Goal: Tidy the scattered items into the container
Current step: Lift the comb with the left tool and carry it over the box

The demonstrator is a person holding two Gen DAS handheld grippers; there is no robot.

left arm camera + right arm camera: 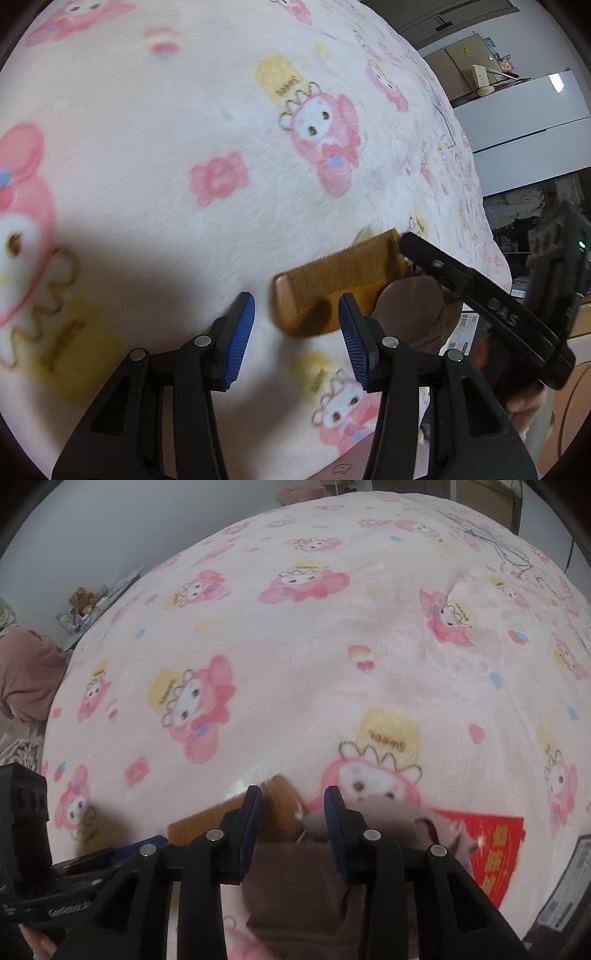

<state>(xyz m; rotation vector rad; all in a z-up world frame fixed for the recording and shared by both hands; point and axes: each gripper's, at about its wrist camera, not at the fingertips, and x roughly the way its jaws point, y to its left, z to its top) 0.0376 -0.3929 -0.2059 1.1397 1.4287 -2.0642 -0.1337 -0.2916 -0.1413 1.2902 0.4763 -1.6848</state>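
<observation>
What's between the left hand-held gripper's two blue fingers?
The wooden comb: one end lies inside the open left hand-held gripper, on the pink blanket. The left wrist view shows it.

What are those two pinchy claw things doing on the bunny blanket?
A person is tidying up with a gripper in each hand, working on the pink cartoon blanket. A brown wooden comb sits in front of the left gripper, whose jaws are apart and not squeezing it. The right gripper hovers over the comb's other end and a soft brown pouch beside it. Whether it is pinching anything is hard to tell. A red paper packet lies nearby.
</observation>
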